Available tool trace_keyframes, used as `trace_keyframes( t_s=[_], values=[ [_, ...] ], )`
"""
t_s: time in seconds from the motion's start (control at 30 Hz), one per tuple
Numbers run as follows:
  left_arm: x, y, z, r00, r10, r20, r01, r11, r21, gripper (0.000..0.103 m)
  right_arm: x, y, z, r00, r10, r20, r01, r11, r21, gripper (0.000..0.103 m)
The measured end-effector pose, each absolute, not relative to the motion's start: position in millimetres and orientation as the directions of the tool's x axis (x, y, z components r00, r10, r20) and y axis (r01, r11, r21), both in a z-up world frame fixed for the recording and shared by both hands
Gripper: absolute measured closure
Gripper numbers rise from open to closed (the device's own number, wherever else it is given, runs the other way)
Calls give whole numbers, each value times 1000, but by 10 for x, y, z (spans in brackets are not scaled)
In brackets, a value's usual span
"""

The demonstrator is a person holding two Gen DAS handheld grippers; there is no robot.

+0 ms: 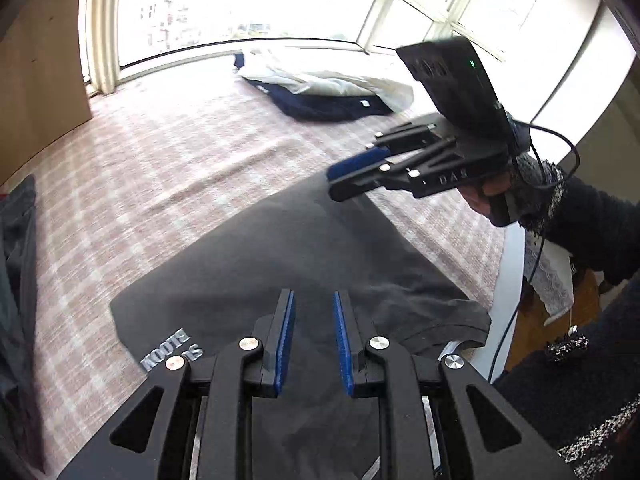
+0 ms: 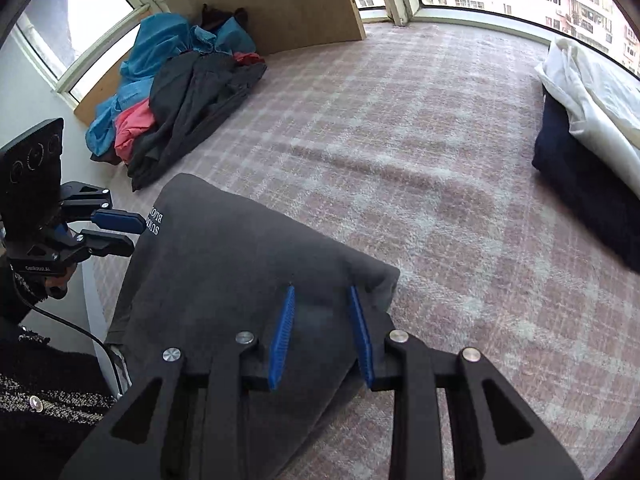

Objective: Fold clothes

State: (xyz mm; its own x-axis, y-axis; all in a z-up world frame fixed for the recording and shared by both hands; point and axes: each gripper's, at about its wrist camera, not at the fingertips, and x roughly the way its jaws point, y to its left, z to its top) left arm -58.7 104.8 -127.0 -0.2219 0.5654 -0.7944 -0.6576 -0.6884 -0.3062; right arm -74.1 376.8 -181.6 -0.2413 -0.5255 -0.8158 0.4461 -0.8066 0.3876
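Low in the left wrist view, the left claw [image 1: 314, 340] has its blue pads a little apart with nothing pinched between them – the dark grey T-shirt [image 1: 280, 248] lies flat beneath, filling the lower middle of the frame. In the right wrist view, the right claw [image 2: 322, 336] is likewise slightly parted over the shirt's near corner; its pads do not look pressed on the cloth.

The shirt looks already folded into a narrower panel on the checked pink carpet [image 2: 420, 140], white lettering at its left edge. I judge it light, limp and not slippery – it will sag and crease wherever it is lifted, so pinch a doubled edge or two corners together, one claw each, and keep it taut.

Farther off, a heap of unfolded clothes [image 2: 176, 92] sits upper left, and white bedding [image 1: 332, 84] lies below the window.
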Motion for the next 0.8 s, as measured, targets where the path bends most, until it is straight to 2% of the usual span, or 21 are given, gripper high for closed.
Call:
trace_keyframes(
  t_s=[0.1,0.2,0.27,0.37,0.43,0.5,0.57,0.6,0.63,0.7,0.77,0.8],
  values=[
    [-788,576,-1475,-306,527,-793,-493,-800,-341,85,-638,3794,-1634,-299,-457,-838,421,-851,313,75],
    [-808,453,-1705,-266,482,-835,-432,-834,-344,86,-555,3707,-1324,-373,-486,-791,435,-844,314,75],
    [-771,394,-1520,-343,518,-784,-459,-820,-341,86,-562,3585,-1242,-385,-518,-764,445,-829,338,74],
    [-870,441,-1317,-390,575,-719,-506,-787,-354,81,-645,3375,-1444,-341,-492,-801,450,-834,321,74],
    [-1029,550,-1443,-359,590,-723,-524,-769,-367,80,-693,3316,-1697,-278,-450,-848,421,-851,313,73],
    [-1188,638,-1789,-287,534,-795,-502,-791,-350,82,-662,3328,-1733,-275,-440,-855,406,-859,312,73],
    [-1220,609,-1869,-280,564,-777,-501,-776,-383,83,-557,3407,-1609,-298,-423,-856,371,-877,304,73],
    [-1191,570,-1792,-286,562,-776,-490,-782,-386,83,-470,3472,-1517,-320,-416,-851,354,-886,300,72],
    [-1159,529,-1706,-292,558,-776,-477,-789,-387,85,-369,3547,-1453,-339,-411,-846,332,-894,301,61],
    [-1035,425,-1531,-313,545,-778,-458,-804,-379,78,-145,3703,-1394,-367,-401,-839,275,-909,314,48],
    [-843,296,-1351,-343,524,-779,-443,-822,-358,58,60,3833,-1453,-371,-381,-847,197,-923,329,48],
    [-739,213,-1316,-349,519,-781,-418,-831,-366,52,149,3891,-1490,-372,-370,-851,157,-929,335,48]
  ],
)
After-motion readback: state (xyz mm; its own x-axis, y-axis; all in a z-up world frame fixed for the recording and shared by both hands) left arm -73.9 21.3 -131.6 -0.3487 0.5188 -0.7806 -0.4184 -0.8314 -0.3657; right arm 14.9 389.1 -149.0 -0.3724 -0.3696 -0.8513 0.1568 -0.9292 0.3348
